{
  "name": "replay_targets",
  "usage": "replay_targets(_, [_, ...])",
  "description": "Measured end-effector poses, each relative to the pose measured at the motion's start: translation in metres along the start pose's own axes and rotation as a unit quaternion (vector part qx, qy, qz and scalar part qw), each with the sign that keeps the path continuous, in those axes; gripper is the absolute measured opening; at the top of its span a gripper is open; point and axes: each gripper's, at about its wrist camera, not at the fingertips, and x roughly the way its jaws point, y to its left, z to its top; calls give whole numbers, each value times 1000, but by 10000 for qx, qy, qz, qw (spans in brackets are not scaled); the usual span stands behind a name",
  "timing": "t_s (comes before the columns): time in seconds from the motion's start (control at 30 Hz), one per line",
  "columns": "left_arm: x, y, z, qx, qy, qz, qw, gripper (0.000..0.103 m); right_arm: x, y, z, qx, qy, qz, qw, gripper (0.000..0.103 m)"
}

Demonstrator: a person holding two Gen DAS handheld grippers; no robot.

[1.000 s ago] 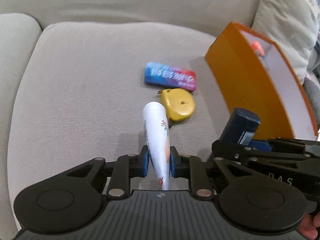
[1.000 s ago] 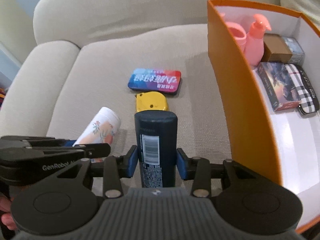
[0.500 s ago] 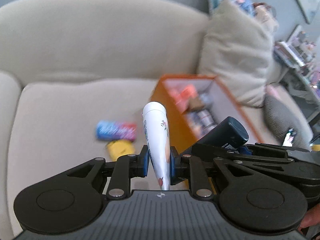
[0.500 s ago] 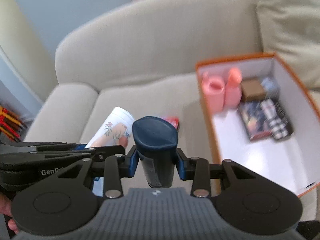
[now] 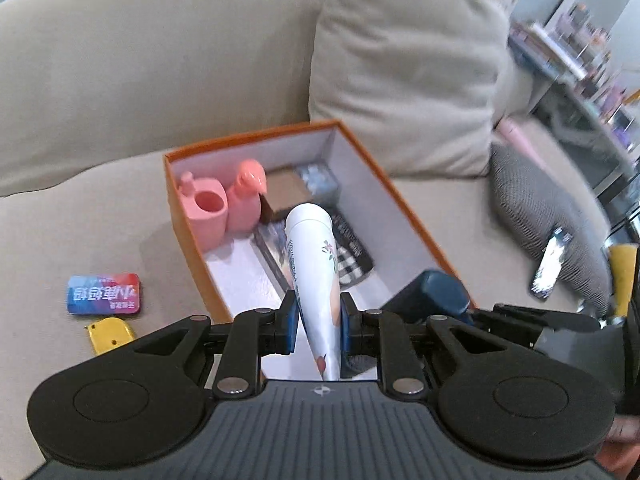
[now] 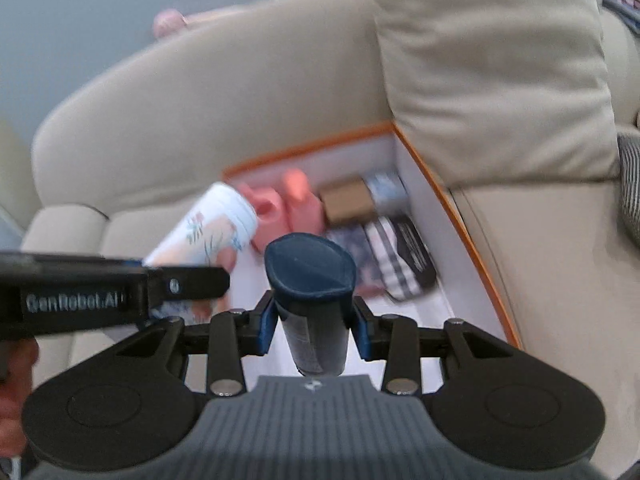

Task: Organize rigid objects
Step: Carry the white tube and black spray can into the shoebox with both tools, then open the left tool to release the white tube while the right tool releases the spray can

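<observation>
A: Held in the left gripper [image 5: 318,322]: a white tapered tube with a flower print [image 5: 314,268], blue pads clamped narrow on its sides, cap end pointing forward over the open orange cardboard box with white inside walls [image 5: 404,216].

B: Held in the right gripper [image 6: 312,326]: a dark blue plastic bottle with an oval cap [image 6: 311,280], pads pressed on both flanks, also hanging over the box [image 6: 460,216].

A: Inside the box, at the far left corner: a pink cup-shaped holder [image 5: 206,214] touching a pink spray bottle [image 5: 246,196]. Just beside these, a brown carton [image 5: 286,192] and a small pale blue-grey packet [image 5: 320,178]. Nearer, lying flat: a dark printed booklet [image 5: 274,242] and a black-and-white checked pouch [image 5: 352,256], both partly hidden behind the tube.

B: Same contents from the right wrist, only blurred: pink pieces, brown carton [image 6: 346,200], checked pouch [image 6: 400,256].

A: Seen from the left wrist alone: a flat blue-and-red tin with white lettering [image 5: 104,294] and a yellow tape measure [image 5: 110,334], both on the beige sofa seat [image 5: 80,232] outside the box's left wall; a phone [image 5: 548,268] on a grey knitted cushion [image 5: 540,208] far right.

B: Seen from the right wrist alone: lettering along the side of the left gripper [image 6: 176,286], and a grey-blue wall [image 6: 80,20] behind the sofa back.

A: Shared by both: a large beige cushion [image 5: 404,64] propped just behind the box.
</observation>
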Motion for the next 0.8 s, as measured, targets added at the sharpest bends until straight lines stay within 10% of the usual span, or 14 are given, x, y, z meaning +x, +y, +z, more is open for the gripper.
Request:
replay_targets(0.37, [55, -16, -3, 380, 619, 1183, 9903, 23, 77, -30, 0, 170, 1013, 558, 9931, 40])
replay_targets(0.8, [84, -5, 13, -33, 941, 1873, 9778, 28, 114, -34, 18, 177, 1060, 831, 9907, 40])
